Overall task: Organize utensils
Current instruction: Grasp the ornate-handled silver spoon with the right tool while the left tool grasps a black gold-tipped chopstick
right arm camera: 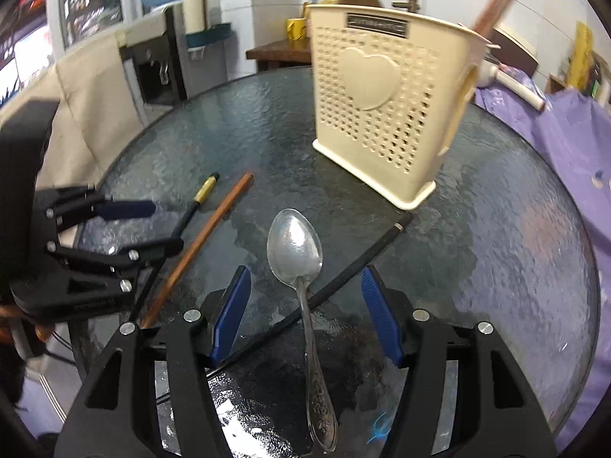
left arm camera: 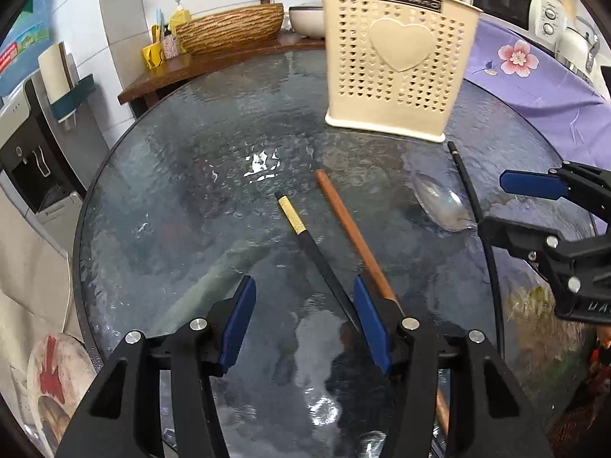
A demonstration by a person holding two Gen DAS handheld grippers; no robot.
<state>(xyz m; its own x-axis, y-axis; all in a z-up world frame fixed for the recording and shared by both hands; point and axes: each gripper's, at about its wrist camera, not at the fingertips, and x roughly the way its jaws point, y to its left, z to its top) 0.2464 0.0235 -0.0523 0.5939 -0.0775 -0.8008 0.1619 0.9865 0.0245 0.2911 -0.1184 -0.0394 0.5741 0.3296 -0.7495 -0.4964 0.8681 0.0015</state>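
Note:
A cream perforated utensil holder (left arm camera: 397, 65) with a heart stands at the back of the round glass table (left arm camera: 191, 175); it also shows in the right wrist view (right arm camera: 382, 107). My left gripper (left arm camera: 301, 301) is open, its jaws around a black chopstick with a gold band (left arm camera: 305, 236); a brown wooden chopstick (left arm camera: 351, 233) lies beside its right finger. My right gripper (right arm camera: 305, 294) is open over a silver spoon (right arm camera: 296, 252) that crosses another black chopstick (right arm camera: 366, 255). The right gripper also shows in the left wrist view (left arm camera: 508, 206), the left gripper in the right wrist view (right arm camera: 160, 225).
A purple flowered cloth (left arm camera: 534, 76) covers the right side. A wooden counter (left arm camera: 214, 65) with a woven bowl (left arm camera: 233, 26), a white bowl and bottles stands behind the table. A water dispenser (left arm camera: 34, 164) is at the left. A microwave (left arm camera: 508, 0) sits at the back right.

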